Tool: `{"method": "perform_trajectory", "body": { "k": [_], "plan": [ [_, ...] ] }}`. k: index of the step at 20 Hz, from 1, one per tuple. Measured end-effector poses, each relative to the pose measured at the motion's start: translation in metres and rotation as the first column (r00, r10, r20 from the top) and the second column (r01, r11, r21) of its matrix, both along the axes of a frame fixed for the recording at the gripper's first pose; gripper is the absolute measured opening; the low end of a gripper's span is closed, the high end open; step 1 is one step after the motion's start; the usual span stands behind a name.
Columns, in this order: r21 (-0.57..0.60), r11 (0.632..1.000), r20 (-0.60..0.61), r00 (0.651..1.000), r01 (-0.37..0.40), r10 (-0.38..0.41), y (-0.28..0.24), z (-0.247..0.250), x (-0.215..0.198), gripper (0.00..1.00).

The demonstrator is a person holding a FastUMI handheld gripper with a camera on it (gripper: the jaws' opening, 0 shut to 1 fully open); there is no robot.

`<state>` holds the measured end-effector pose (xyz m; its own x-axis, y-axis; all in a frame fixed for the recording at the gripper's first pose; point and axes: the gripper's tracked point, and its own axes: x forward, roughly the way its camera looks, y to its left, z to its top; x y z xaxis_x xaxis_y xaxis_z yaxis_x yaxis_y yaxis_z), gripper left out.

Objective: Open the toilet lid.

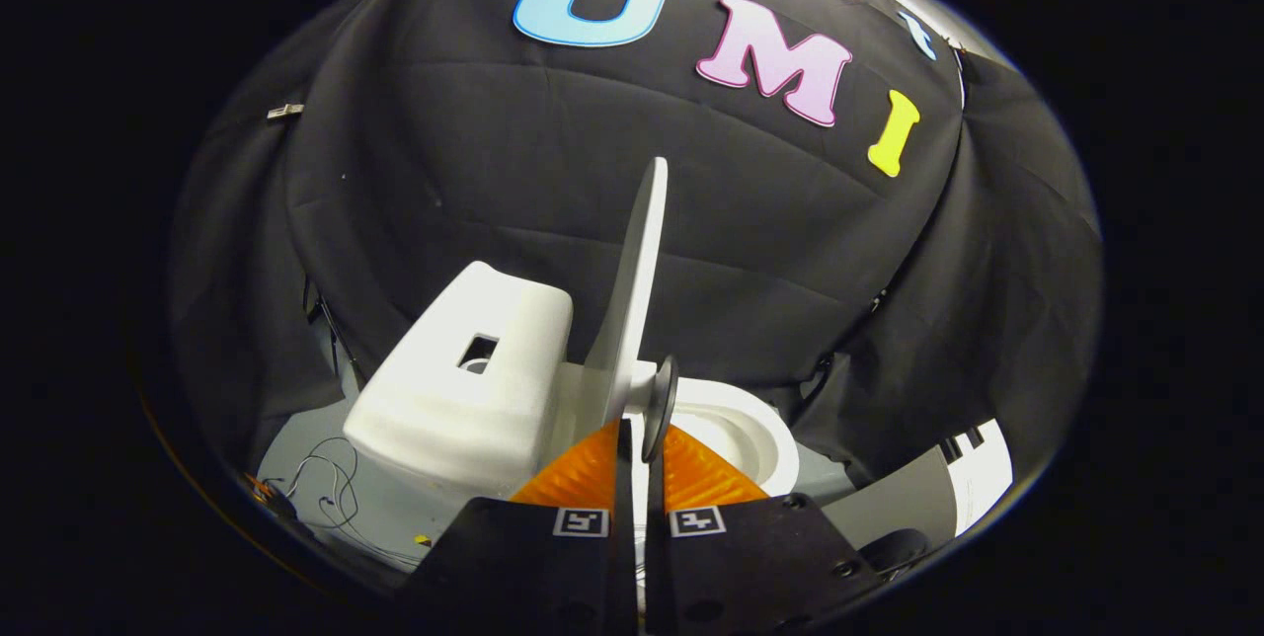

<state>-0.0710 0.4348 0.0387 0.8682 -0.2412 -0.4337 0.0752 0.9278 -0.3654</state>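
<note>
The tool (637, 448) points forward at a small white toilet (464, 399), its two orange ribbed fingers (583, 478) drawn close together with only a narrow slit between them; in that slit sits the lower edge of the toilet lid (637, 271), and both fingers appear to press on it, one from each side; the lid stands raised almost upright, seen edge-on, rising straight ahead from between the fingertips and leaning slightly to the right at its top; a dark round knob (660, 407) on a white stem juts from the lid's right face, just above the right fingertip; to the left of the lid and ahead of the left finger stands the white tank (494, 359), with a square opening in its top; to the right of the lid, just beyond the right finger, the open bowl (750, 434) shows its white rim; thin wires (331, 483) lie on the grey floor (375, 508) left of the tool, beside the toilet's base.
</note>
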Motion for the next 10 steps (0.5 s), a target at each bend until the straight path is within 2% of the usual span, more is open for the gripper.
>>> {"method": "perform_trajectory", "body": {
  "k": [4,10],
  "plan": [
    [-0.042,0.999,-0.001,1.0,0.0,0.0,0.02,-0.005,0.002,0.1],
    [-0.077,0.995,-0.007,0.998,-0.063,0.062,0.05,-0.018,0.001,0.19]
  ]
}}
